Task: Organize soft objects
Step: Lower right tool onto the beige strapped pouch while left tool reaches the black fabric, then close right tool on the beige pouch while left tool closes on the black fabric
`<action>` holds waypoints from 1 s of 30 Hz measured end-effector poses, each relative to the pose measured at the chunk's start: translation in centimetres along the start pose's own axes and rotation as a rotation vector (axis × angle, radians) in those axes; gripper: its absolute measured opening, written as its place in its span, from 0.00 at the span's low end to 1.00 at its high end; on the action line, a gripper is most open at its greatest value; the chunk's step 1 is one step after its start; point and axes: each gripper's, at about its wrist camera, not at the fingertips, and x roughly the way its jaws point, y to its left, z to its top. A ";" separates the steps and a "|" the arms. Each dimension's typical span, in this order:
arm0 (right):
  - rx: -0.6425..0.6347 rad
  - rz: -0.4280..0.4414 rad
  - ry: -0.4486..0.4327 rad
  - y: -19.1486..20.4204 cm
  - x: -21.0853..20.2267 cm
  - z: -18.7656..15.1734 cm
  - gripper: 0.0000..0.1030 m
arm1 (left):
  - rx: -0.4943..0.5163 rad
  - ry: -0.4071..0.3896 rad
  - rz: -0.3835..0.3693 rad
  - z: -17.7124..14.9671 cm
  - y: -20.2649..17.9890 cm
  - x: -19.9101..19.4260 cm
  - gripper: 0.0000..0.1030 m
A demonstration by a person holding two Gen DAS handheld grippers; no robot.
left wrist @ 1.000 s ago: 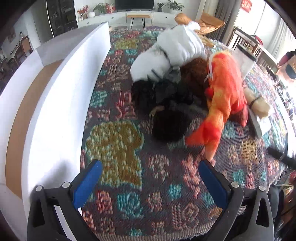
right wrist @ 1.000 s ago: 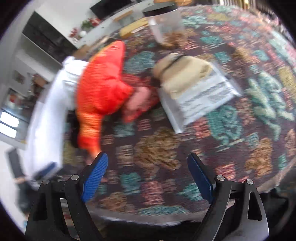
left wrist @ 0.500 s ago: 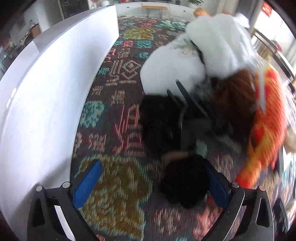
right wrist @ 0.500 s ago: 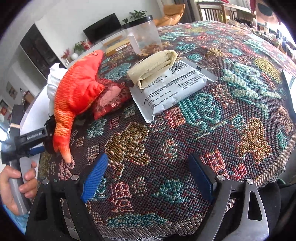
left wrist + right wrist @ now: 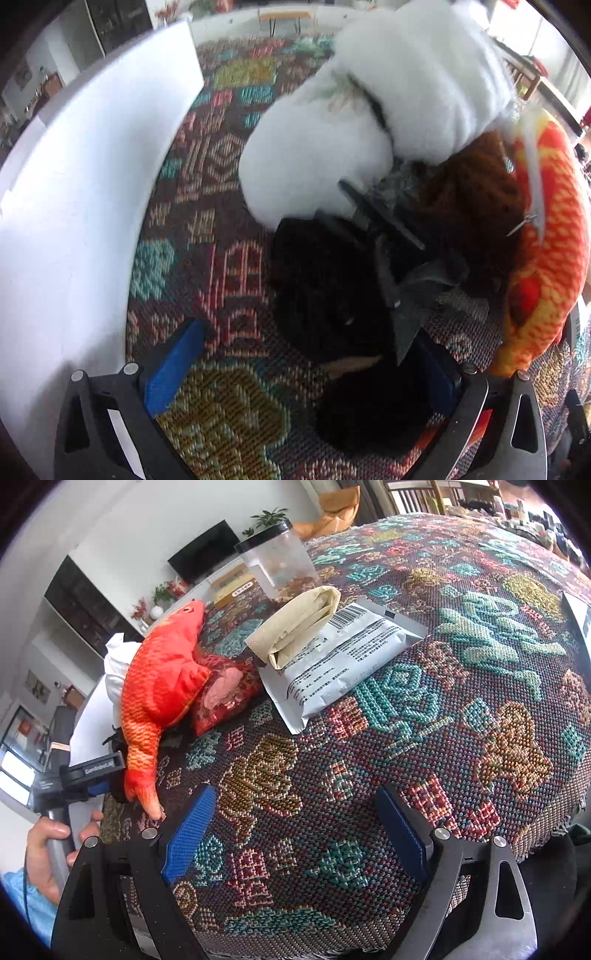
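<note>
In the left wrist view a pile of soft things lies on the patterned tablecloth [image 5: 221, 177]: a white plush [image 5: 369, 129], a brown fuzzy piece [image 5: 469, 192], an orange fish plush [image 5: 546, 258] and a black fluffy item [image 5: 325, 288]. My left gripper [image 5: 303, 369] is open, and the near end of the black item lies against its right finger. My right gripper [image 5: 295, 834] hangs open over bare cloth, well short of the fish plush [image 5: 162, 686]. A red mesh bag [image 5: 225, 694] lies beside the fish.
A tall white box wall [image 5: 74, 184] runs along the left. A grey pouch [image 5: 347, 657] with a folded beige cloth [image 5: 303, 620] on it and a clear black-lidded jar [image 5: 277, 565] stand behind. A hand [image 5: 48, 849] holds the left gripper [image 5: 85, 775].
My left gripper has moved forward into the pile, so the black fluffy item now sits between its fingers. The right gripper has swung from the fish towards the pouch, then held still.
</note>
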 end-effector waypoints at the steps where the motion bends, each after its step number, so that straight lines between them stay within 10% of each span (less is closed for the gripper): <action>1: 0.003 0.002 0.000 -0.1 0.0 0.0 0.87 | 0.004 -0.005 -0.008 0.2 0.1 0.2 1.00; 15: 0.001 -0.006 0.006 0.0 0.2 0.3 0.88 | 0.071 -0.056 -0.029 1.7 2.5 0.3 0.98; 20: 0.006 -0.003 0.005 0.0 0.3 0.4 0.88 | 0.152 -0.069 -0.157 0.8 1.8 -0.1 0.40; 30: 0.038 0.034 -0.003 -0.8 0.3 0.5 0.88 | 0.217 -0.017 -0.251 -3.4 2.6 -1.2 0.49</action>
